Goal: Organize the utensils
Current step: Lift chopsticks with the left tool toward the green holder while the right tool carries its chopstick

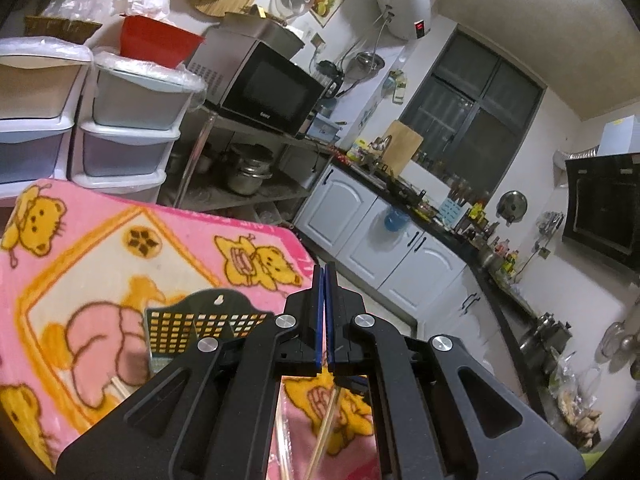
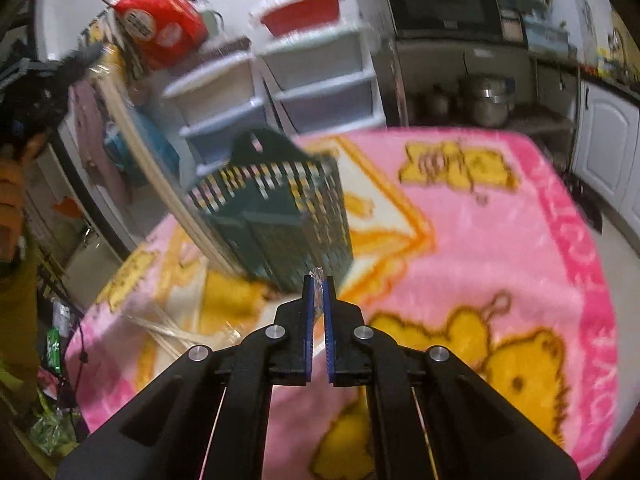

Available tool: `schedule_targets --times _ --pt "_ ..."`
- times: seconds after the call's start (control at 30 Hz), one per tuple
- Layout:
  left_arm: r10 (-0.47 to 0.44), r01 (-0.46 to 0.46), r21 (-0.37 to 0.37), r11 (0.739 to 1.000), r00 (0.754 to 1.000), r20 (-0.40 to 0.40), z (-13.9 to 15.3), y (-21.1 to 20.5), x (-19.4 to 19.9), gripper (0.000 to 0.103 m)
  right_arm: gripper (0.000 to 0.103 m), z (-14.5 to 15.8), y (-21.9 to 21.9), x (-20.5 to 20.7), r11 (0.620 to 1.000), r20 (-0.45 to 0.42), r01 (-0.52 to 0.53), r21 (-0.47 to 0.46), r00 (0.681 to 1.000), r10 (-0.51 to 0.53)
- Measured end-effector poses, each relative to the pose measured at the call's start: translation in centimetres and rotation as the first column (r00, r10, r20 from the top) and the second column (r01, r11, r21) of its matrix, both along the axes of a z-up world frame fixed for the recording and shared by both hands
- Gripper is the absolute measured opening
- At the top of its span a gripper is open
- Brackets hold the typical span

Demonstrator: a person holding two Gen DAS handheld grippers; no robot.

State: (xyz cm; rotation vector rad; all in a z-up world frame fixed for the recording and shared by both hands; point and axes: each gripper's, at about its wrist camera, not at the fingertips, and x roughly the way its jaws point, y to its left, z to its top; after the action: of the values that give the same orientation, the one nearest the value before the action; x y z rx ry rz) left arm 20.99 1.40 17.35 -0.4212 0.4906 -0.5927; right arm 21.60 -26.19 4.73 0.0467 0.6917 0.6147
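Nearest my right lens, the right tongs point(image 2: 318, 280) are pinched almost shut on a scrap of clear crinkled wrapper point(image 2: 318, 274), which pokes out just past the tips. I judge it to be the end of a plastic sleeve of chopsticks, though I cannot follow it back to them. The dark green slotted utensil basket point(image 2: 280, 204) stands upright just beyond those tips, up and slightly left in the frame, open mouth upward. Pale chopsticks point(image 2: 168, 334) lie loose on the pink cartoon blanket point(image 2: 480, 240) at lower left, long axis running toward the lower right.

In the left view the left tongs point(image 1: 324, 276) are closed pad to pad. A thin stick point(image 1: 326, 424) slants beneath them, but whether they grip it I cannot tell. The same basket sits low and left of these tips, half hidden by the linkage.

The right tongs are nearer the basket, so the drop looks theirs.

The microwave point(image 1: 264, 88) badge, the red bag point(image 2: 160, 24) labels and the blanket's border lettering are all too blurred to read
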Motion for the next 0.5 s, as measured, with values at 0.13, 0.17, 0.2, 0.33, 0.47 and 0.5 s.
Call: schedule_targets --times 0.13,0.17,0.2,0.33,0.47,0.5 --pt "0.007 -0.007 -0.007 1.0 1.0 0.025 1.1 0.4 0.0 0.0 0.004 3.3 0.1 -0.6 1.0 0.074 0.003 0.028 0.997 -0.005" --pt "0.008 -0.008 -0.008 1.0 1.0 0.03 1.4 0.5 0.0 0.0 0.004 4.4 0.2 -0.8 0.999 0.098 0.001 0.036 0.995 -0.004" --pt "0.012 -0.012 -0.008 1.0 0.999 0.035 1.7 0.5 0.0 0.0 0.004 5.2 0.2 -0.9 0.999 0.117 -0.002 0.039 0.993 -0.003" --pt "0.032 -0.032 -0.011 0.999 0.998 0.056 2.8 1.2 0.3 0.0 0.004 8.2 0.3 -1.0 0.999 0.182 -0.003 0.045 0.983 -0.005" --pt "0.054 -0.052 -0.019 0.998 0.995 0.078 3.9 1.8 0.5 0.0 0.003 11.3 0.5 -0.6 0.999 0.242 0.004 0.051 0.97 -0.016" --pt "0.057 -0.055 -0.022 0.998 0.995 0.082 4.1 1.9 0.5 0.0 0.003 11.8 0.6 -0.5 0.998 0.254 0.004 0.055 0.967 -0.017"
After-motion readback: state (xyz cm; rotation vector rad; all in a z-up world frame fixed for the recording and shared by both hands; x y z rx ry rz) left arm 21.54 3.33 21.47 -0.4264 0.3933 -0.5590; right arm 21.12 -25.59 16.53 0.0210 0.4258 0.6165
